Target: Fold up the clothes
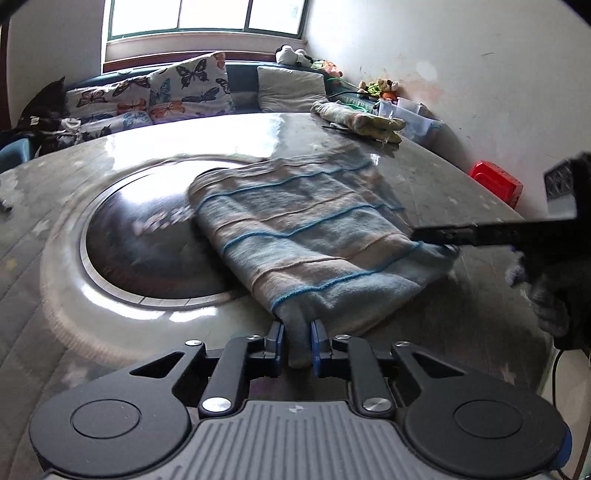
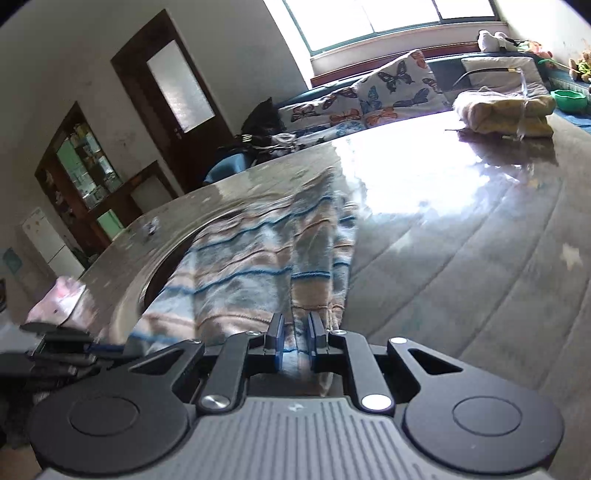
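Right tongs (image 2: 295, 334) clamped on a fold of striped cloth (image 2: 251, 266), cloth stretching ahead over the desk (image 2: 461, 240), folded yellow garment (image 2: 506, 110) far ahead-right

A folded blue-and-beige striped cloth (image 1: 314, 240) lies on the table, partly covering its round inset.

Left wrist view: sits just behind the left claw (image 1: 297, 334), low over the worktop (image 1: 110, 147), angled down, facing the far window (image 1: 207, 16). Right wrist view: just behind the right claw (image 2: 295, 332), equally close, facing far-left toward the door (image 2: 173, 85). Shared: striped cloth (image 1: 314, 240), worktop, butterfly cushions (image 1: 192, 86), folded pile (image 1: 360, 120) at the far right.
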